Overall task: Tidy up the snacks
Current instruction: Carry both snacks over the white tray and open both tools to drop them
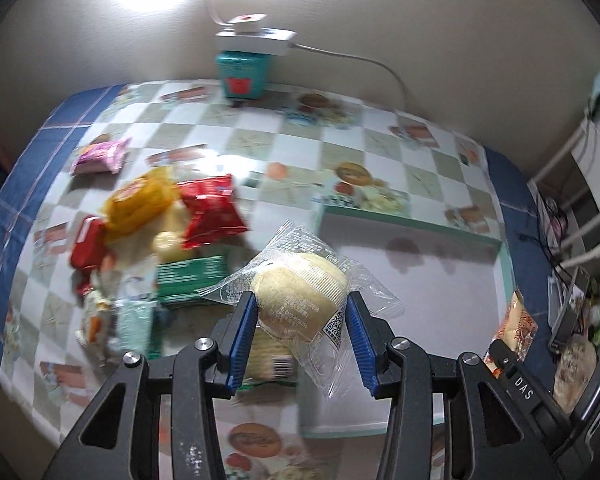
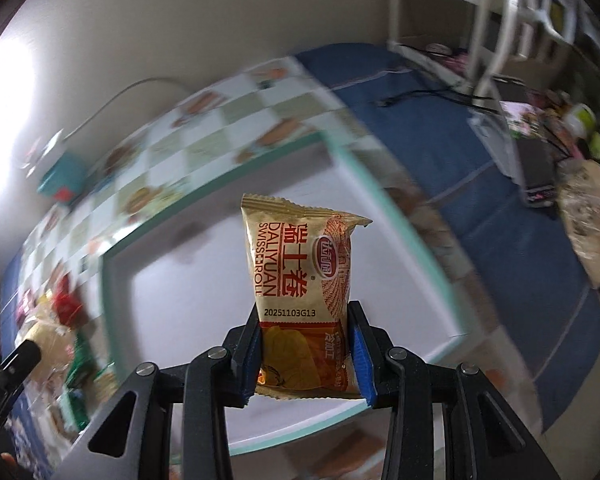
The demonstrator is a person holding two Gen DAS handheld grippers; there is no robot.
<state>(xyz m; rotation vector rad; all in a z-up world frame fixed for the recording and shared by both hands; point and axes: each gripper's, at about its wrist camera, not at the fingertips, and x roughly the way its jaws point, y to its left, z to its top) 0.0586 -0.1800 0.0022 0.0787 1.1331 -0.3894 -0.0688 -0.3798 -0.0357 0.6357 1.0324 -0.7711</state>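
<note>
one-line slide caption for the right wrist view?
Right gripper holds a gold Swiss roll packet upright above the white tray on the checkered table.

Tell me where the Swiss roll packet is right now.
The Swiss roll packet stands upright in the centre of the right wrist view, clamped in the right gripper above the white tray; the snack pile lies to its left.

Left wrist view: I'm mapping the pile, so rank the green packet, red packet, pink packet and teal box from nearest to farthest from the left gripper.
From the left gripper:
1. Green packet, just left of the fingers.
2. Red packet, farther up-left.
3. Pink packet, far left.
4. Teal box, against the back wall.
</note>
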